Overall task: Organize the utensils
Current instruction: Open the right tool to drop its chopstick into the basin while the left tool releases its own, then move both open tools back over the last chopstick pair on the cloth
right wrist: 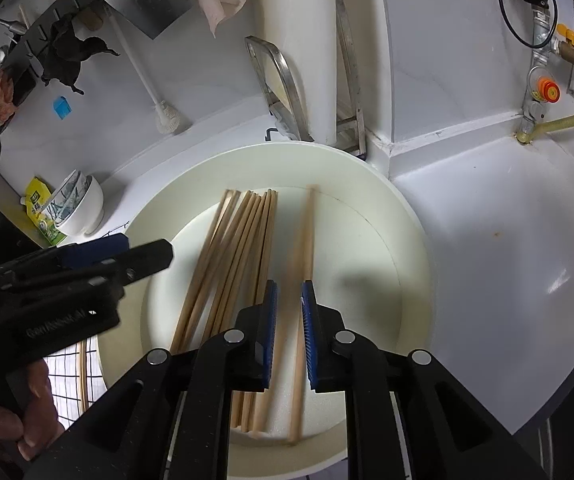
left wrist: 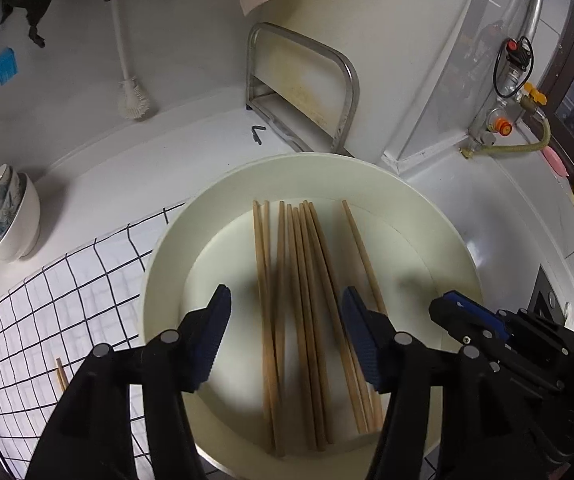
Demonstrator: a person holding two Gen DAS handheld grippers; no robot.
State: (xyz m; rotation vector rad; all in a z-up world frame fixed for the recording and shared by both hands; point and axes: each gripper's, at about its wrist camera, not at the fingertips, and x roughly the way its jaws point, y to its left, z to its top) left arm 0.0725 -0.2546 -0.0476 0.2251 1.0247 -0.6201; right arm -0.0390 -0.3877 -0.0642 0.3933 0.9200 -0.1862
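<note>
Wooden chopsticks [left wrist: 299,312] lie roughly parallel inside a round white basin [left wrist: 159,280] on the counter. The left gripper [left wrist: 285,340] hangs over the main bundle with jaws spread wide, holding nothing. The right gripper [right wrist: 289,332] sits over a separate pair [right wrist: 303,264] lying just right of the bundle; its jaws are narrowed around the pair, but whether they grip it cannot be told. Beside the basin lies a checked cloth [left wrist: 47,320] with one loose chopstick [left wrist: 61,374] on it.
</note>
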